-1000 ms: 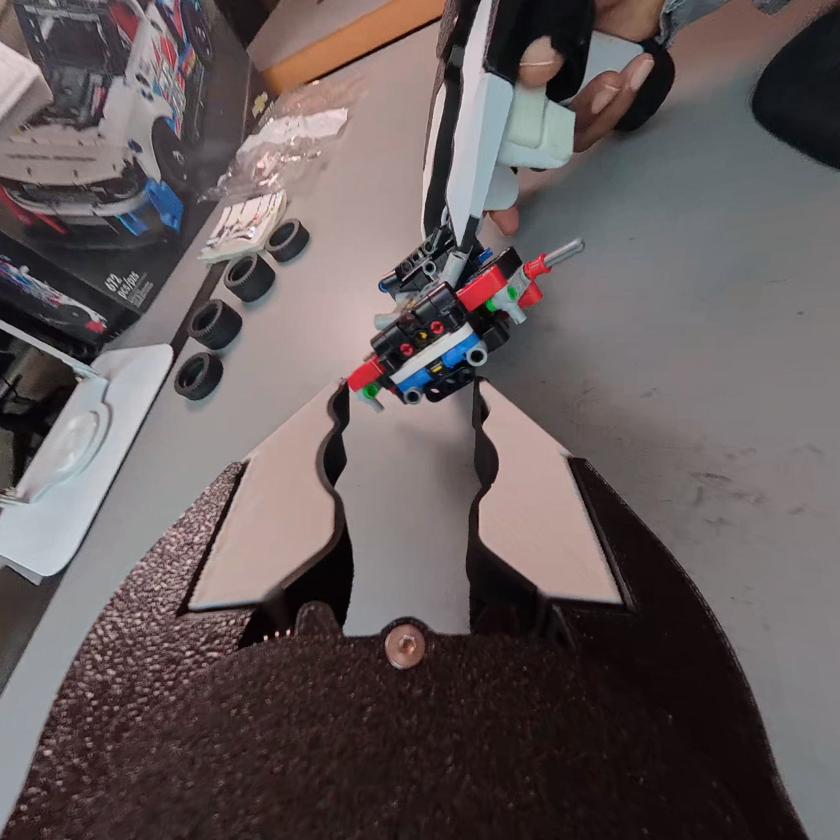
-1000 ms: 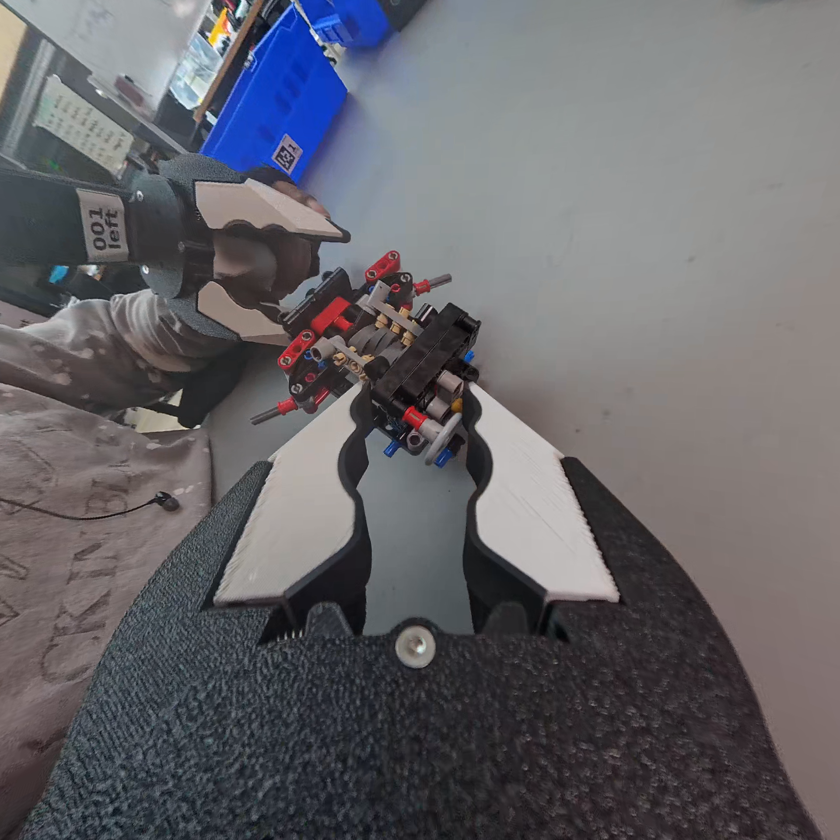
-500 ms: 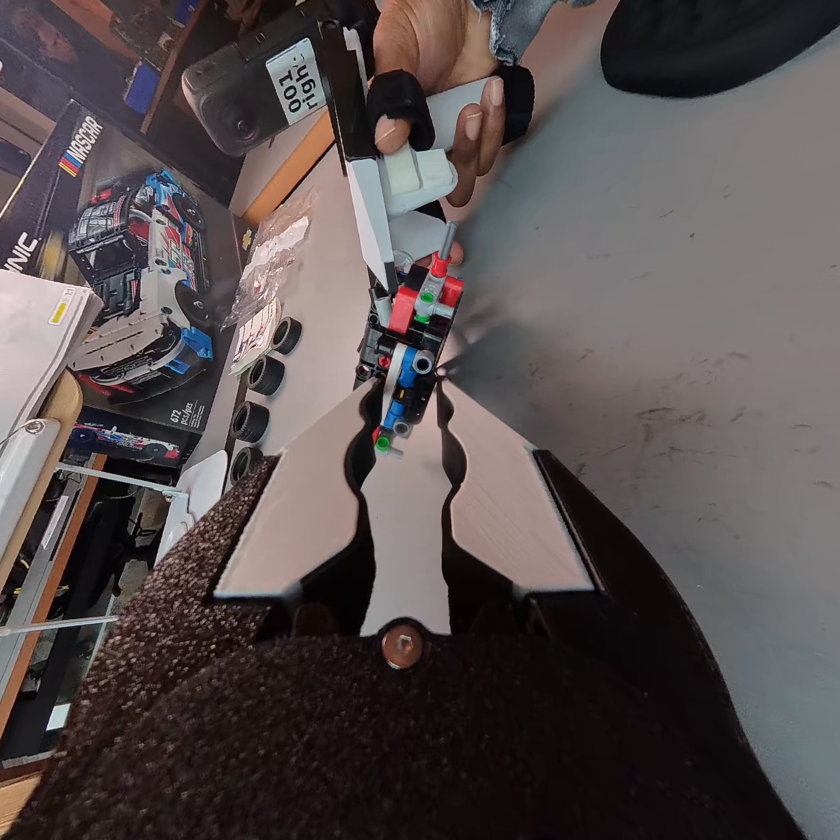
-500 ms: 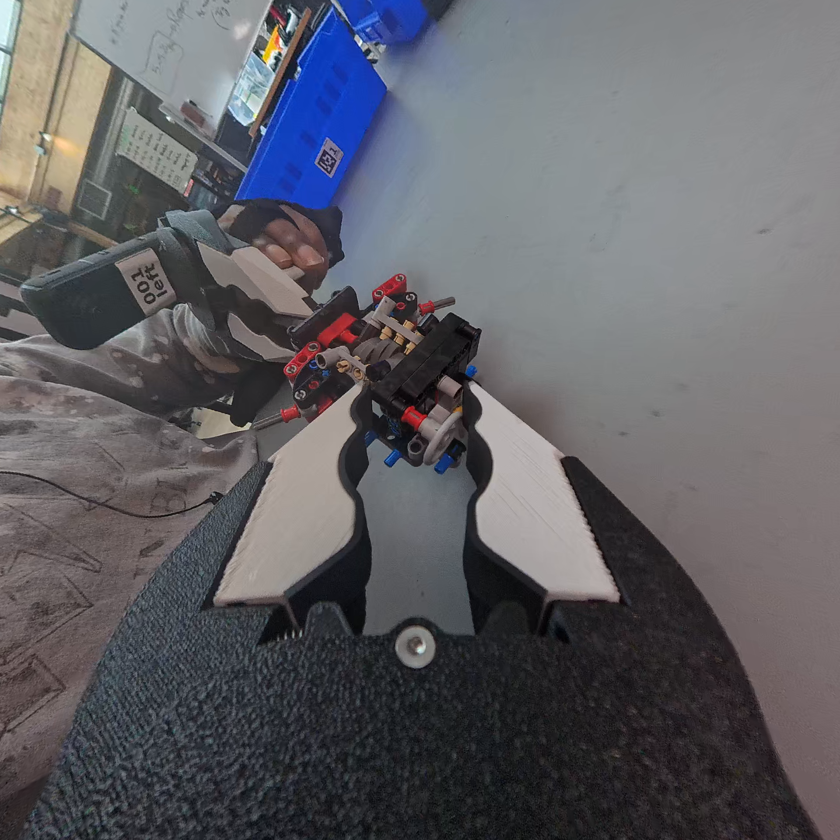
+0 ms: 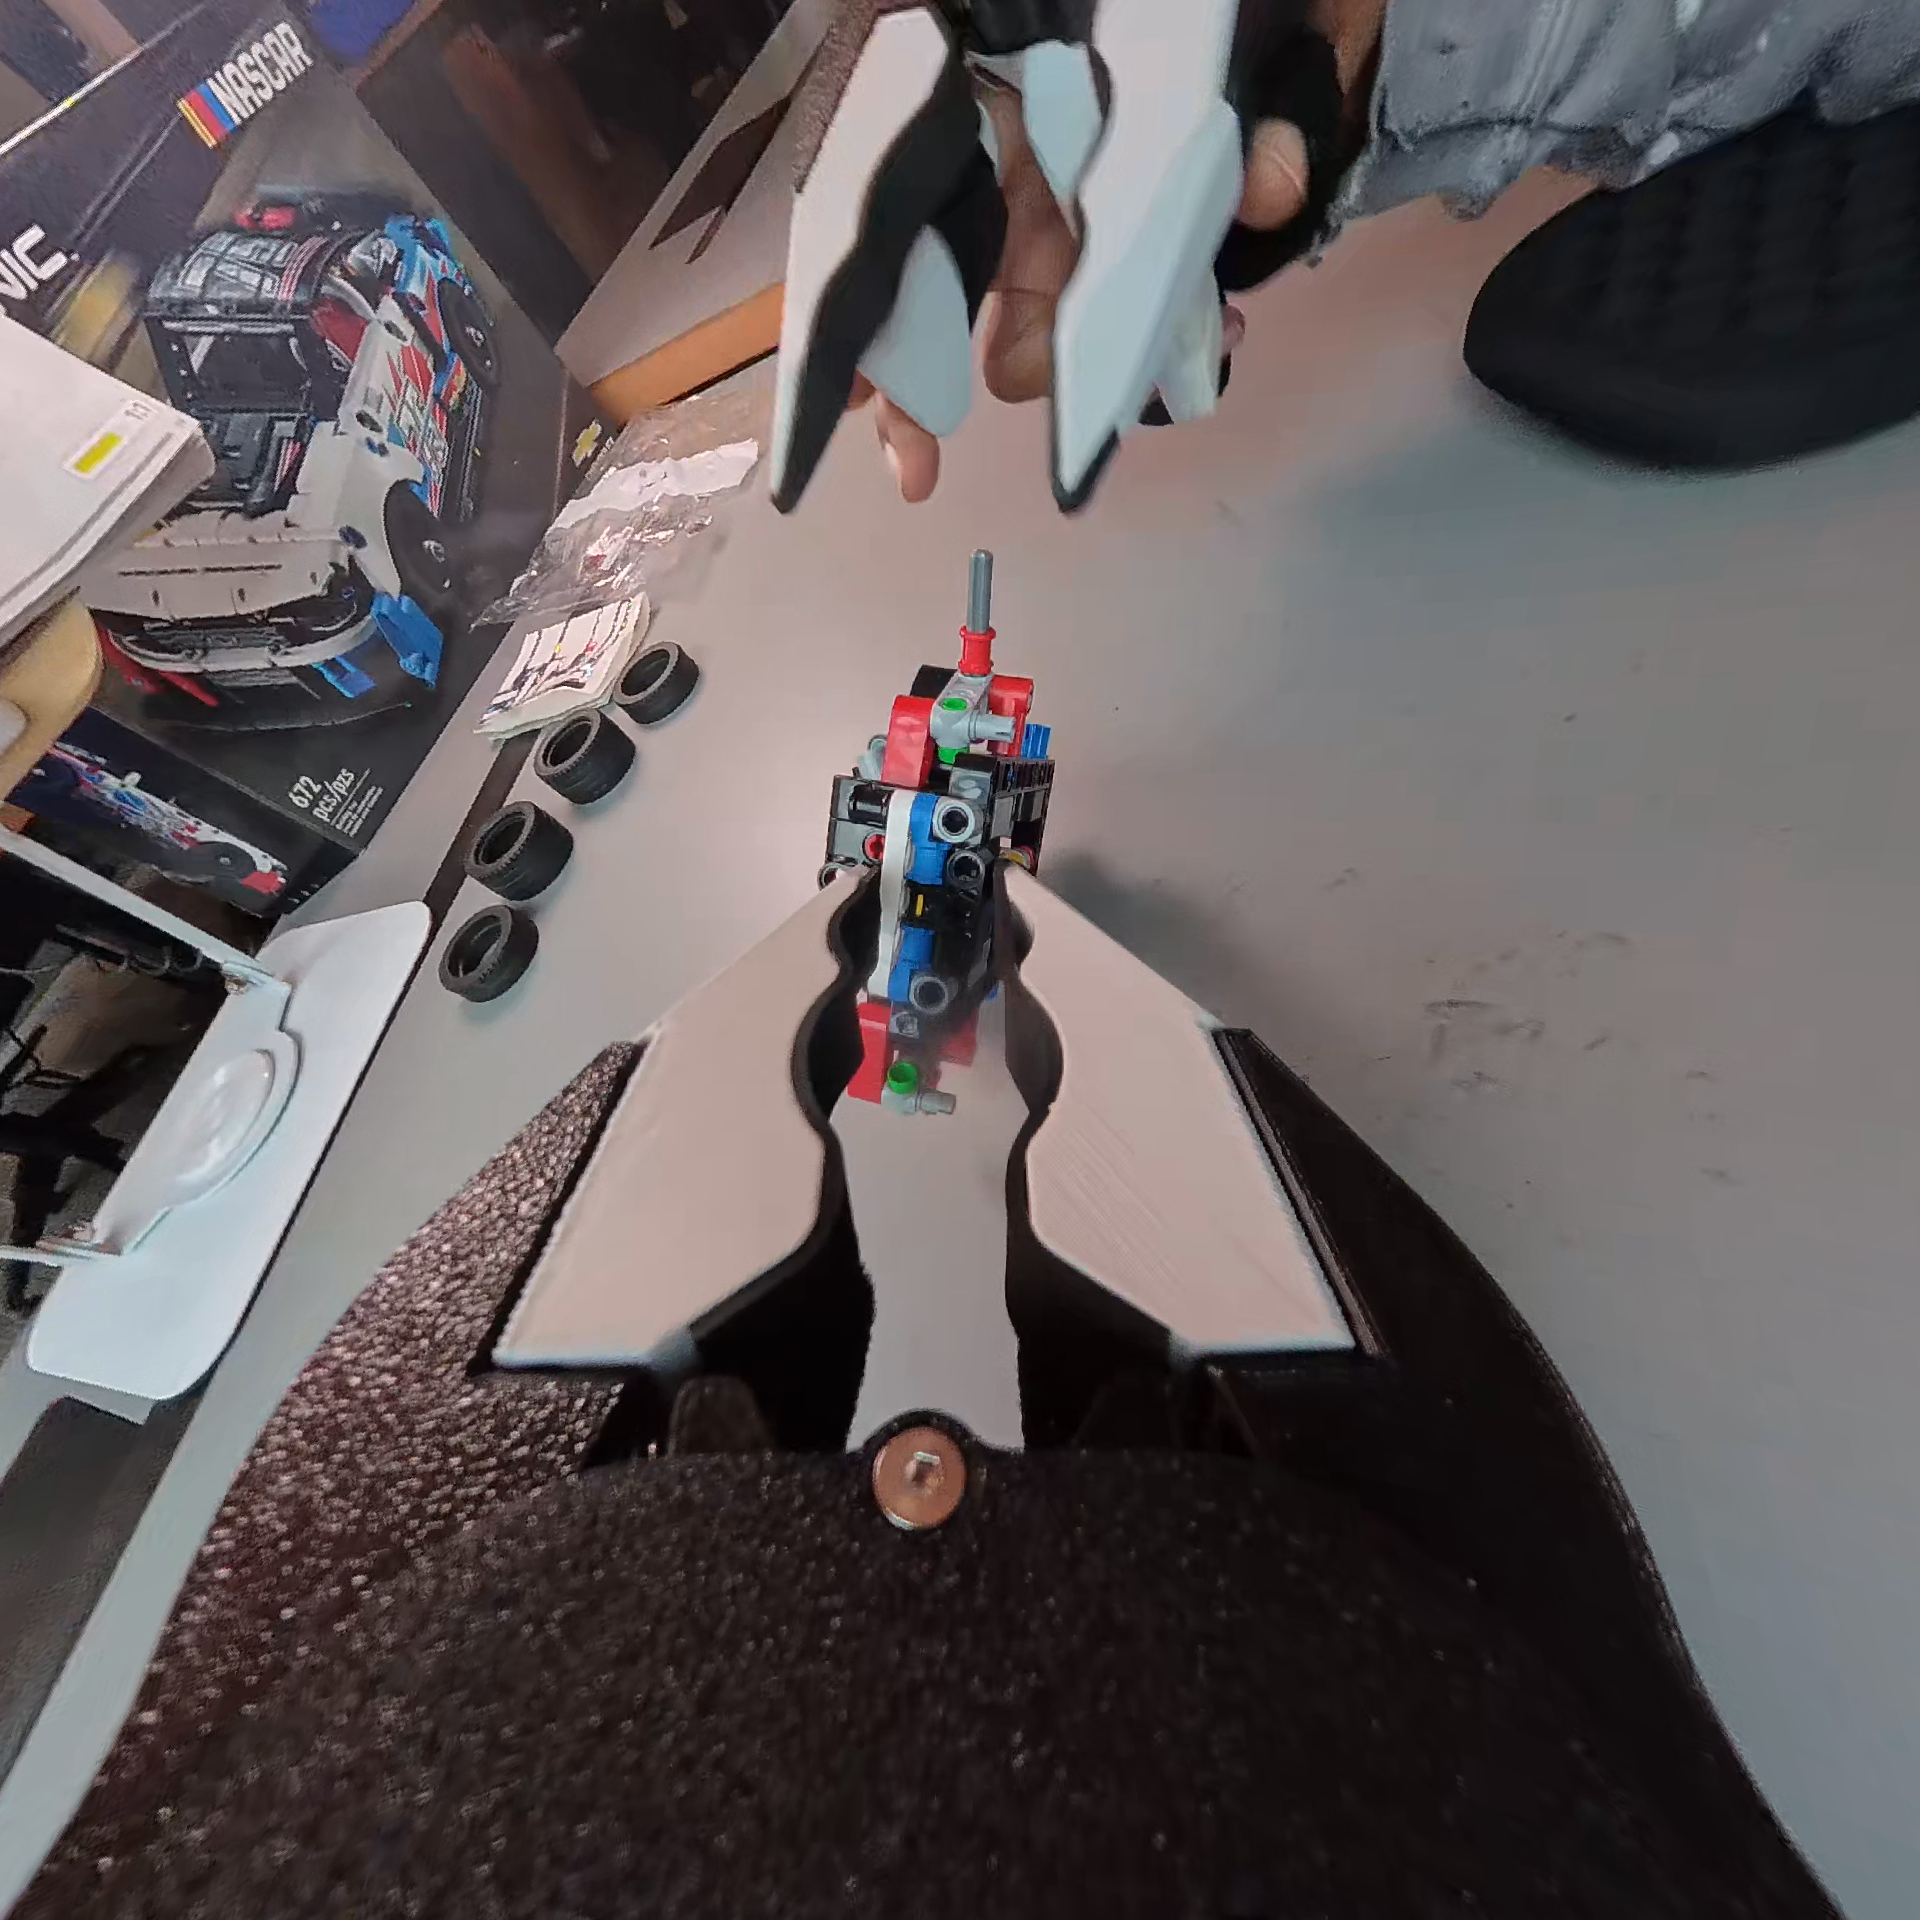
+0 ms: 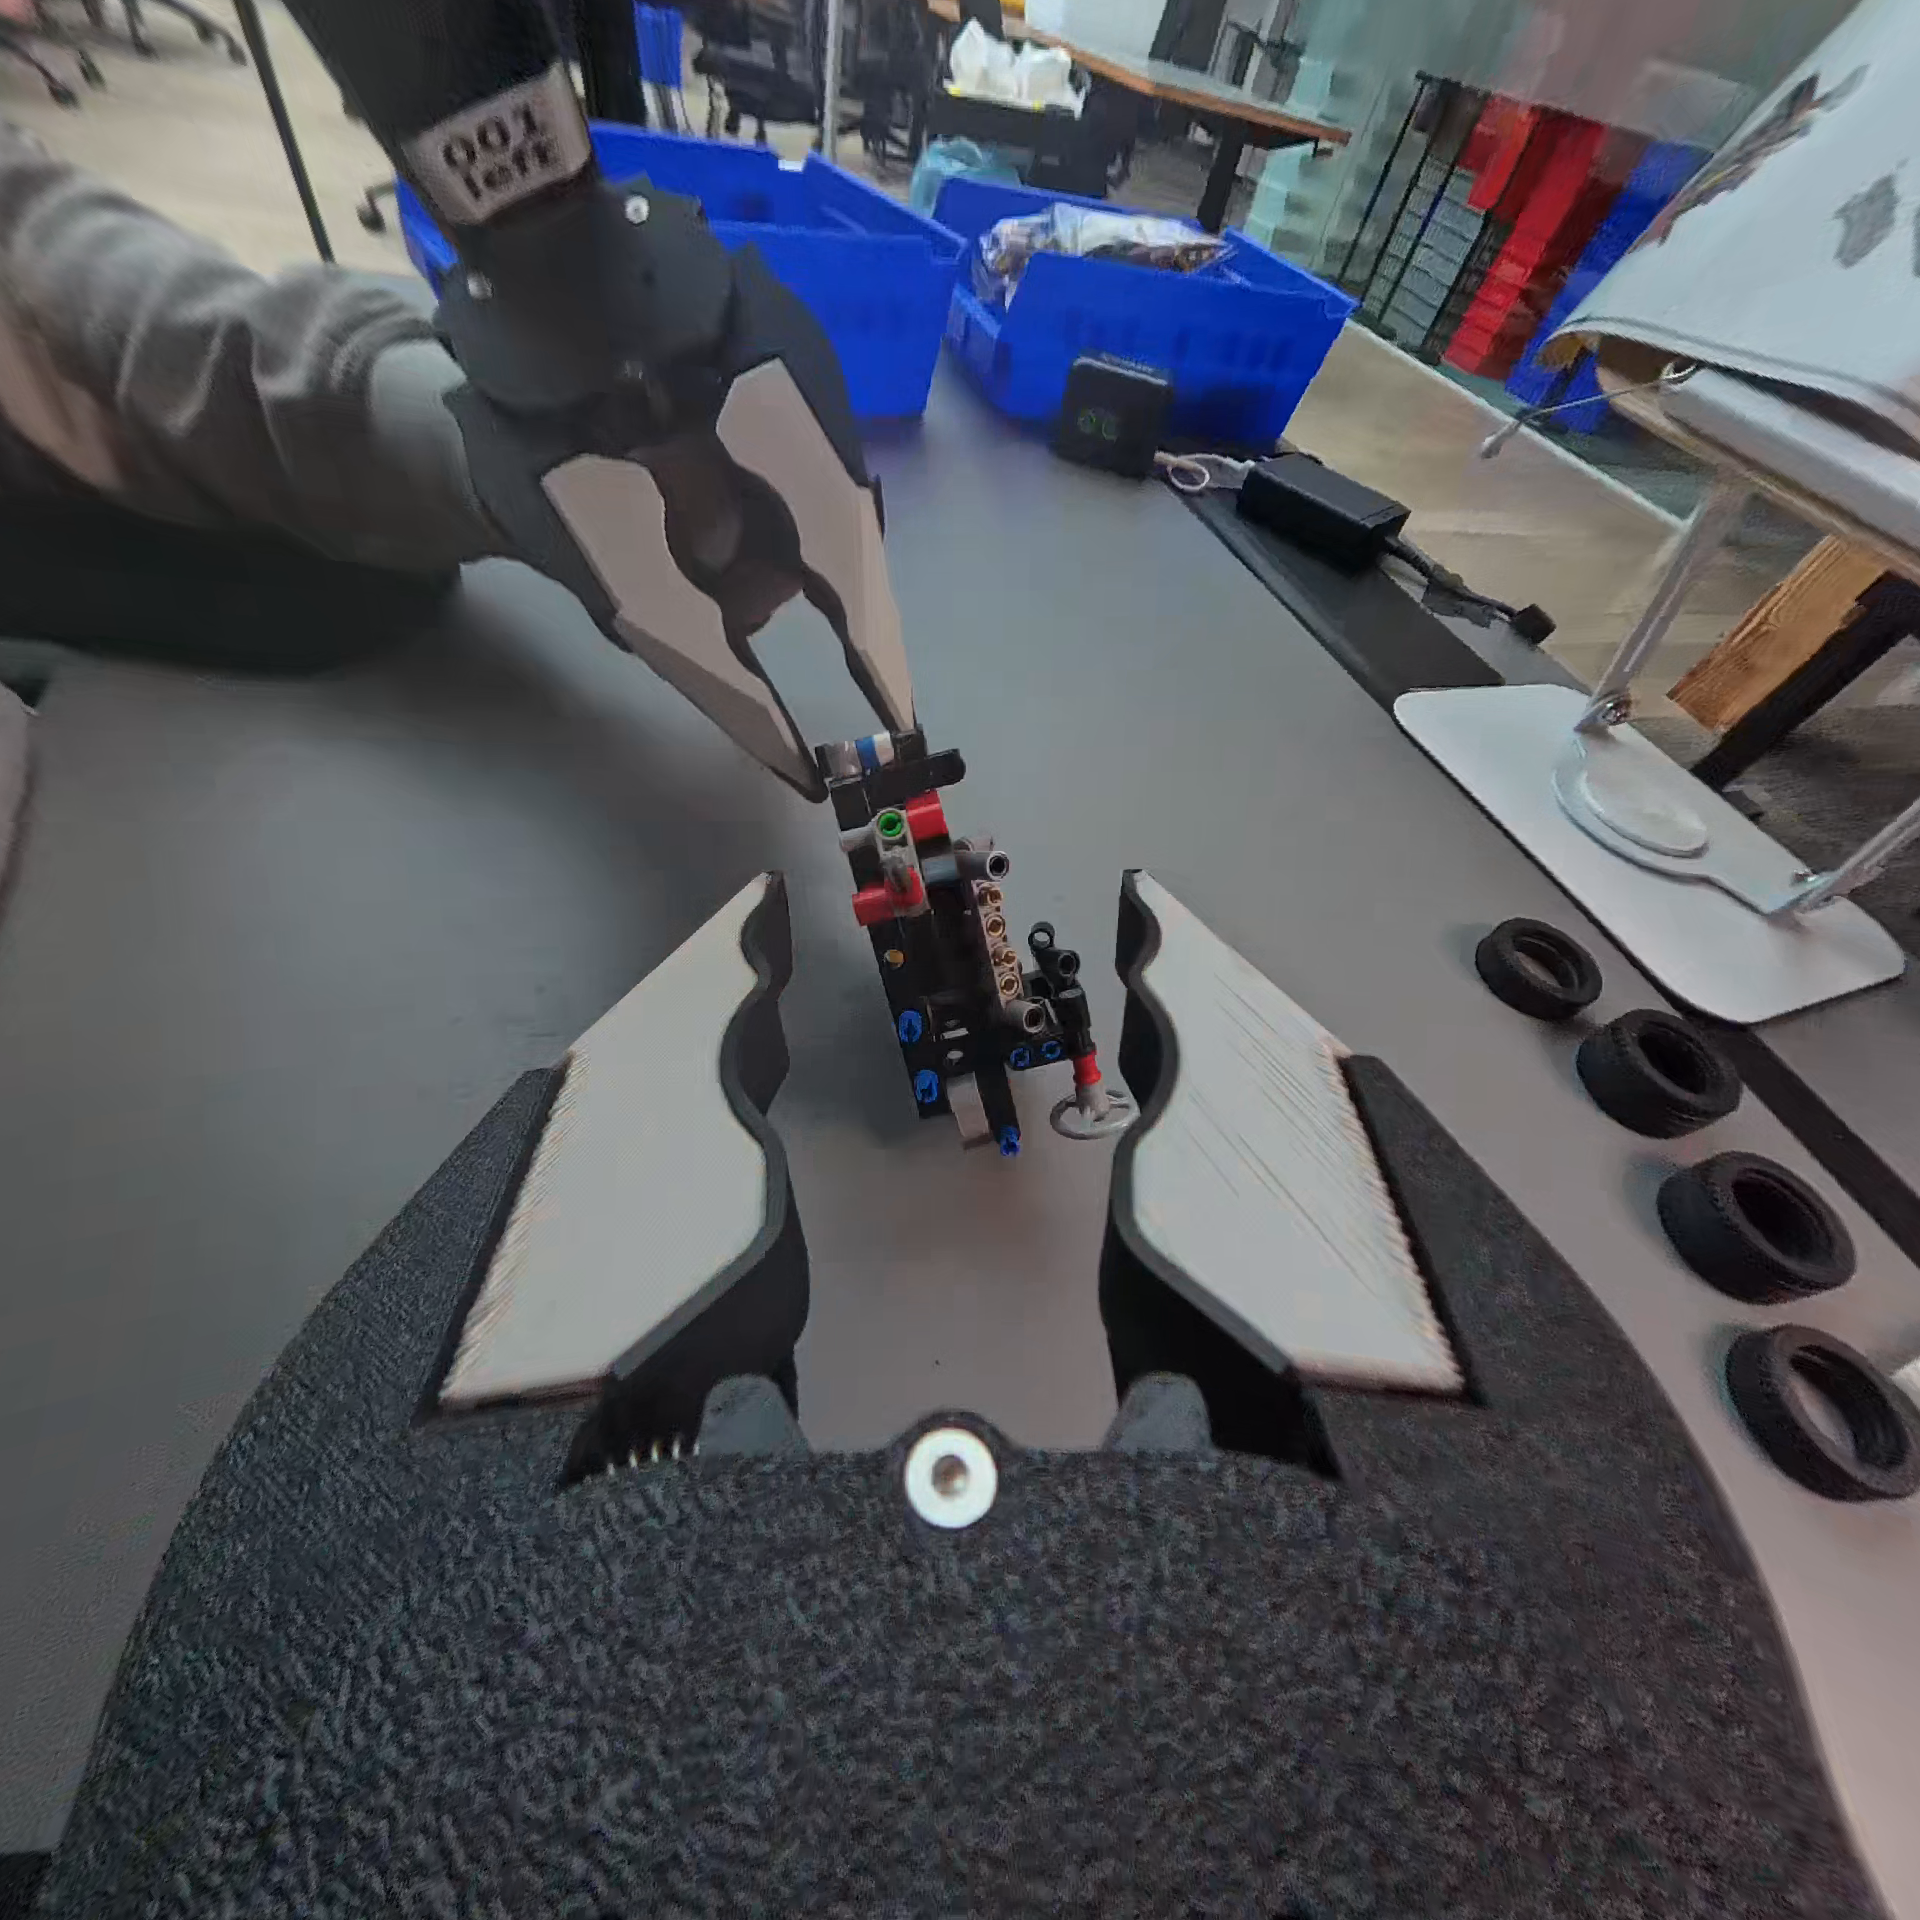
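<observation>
Left wrist view: left gripper (image 5: 920, 883) clamps the brick model (image 5: 940, 831) upright on the table (image 5: 1455, 831); right gripper (image 6: 951, 883), jaws wide, straddles it without contact.

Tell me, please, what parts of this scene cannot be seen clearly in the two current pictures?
- Brick assembly, left wrist view: the left gripper fingers cover its sides where they clamp it.
- Right gripper, left wrist view: blurred, its body cut off by the top edge.
- Nearest tyre, right wrist view: cut off by the right edge.
- Contents of the blue bin, right wrist view: too small and blurred to tell.
</observation>
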The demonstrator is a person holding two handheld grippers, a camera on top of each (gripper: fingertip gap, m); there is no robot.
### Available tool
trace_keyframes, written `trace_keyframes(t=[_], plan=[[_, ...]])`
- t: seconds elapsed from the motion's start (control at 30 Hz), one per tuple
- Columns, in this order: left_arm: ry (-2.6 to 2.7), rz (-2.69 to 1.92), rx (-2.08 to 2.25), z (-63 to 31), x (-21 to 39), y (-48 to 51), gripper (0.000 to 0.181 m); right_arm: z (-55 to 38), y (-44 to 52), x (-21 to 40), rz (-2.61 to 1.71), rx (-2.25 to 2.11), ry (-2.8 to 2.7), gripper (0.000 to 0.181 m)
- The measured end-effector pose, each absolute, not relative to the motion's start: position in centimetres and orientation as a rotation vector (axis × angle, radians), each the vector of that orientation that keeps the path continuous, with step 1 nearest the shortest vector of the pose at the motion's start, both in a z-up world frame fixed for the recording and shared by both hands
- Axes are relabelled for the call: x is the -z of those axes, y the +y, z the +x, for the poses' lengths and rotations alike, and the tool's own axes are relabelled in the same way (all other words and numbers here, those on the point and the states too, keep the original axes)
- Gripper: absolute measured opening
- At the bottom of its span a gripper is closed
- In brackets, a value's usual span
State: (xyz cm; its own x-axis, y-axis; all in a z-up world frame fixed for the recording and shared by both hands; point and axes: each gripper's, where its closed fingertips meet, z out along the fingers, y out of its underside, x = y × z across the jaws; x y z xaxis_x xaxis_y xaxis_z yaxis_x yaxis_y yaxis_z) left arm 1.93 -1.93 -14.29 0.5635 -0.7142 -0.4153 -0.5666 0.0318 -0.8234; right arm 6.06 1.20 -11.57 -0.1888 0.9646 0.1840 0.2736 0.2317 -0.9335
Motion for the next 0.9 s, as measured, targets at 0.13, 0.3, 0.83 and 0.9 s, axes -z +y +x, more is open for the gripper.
trace_keyframes(t=[0.13,0.3,0.83,0.9], plan=[[1.095,-1.628,0.218,2.3,14.2,-2.6,0.021,3.6,-0.5,14.7,-1.071,-0.736,-1.795,0.067],[1.154,-1.580,0.257,3.2,14.1,-3.6,0.021,2.2,-1.2,15.8,-1.028,-0.665,-1.799,0.043],[1.306,-1.548,0.206,3.4,14.7,-5.0,0.020,2.4,-2.9,15.6,-0.910,-0.632,-1.819,0.041],[1.306,-1.538,0.227,3.5,14.5,-5.1,0.020,2.4,-3.4,16.0,-0.870,-0.595,-1.848,0.029]])
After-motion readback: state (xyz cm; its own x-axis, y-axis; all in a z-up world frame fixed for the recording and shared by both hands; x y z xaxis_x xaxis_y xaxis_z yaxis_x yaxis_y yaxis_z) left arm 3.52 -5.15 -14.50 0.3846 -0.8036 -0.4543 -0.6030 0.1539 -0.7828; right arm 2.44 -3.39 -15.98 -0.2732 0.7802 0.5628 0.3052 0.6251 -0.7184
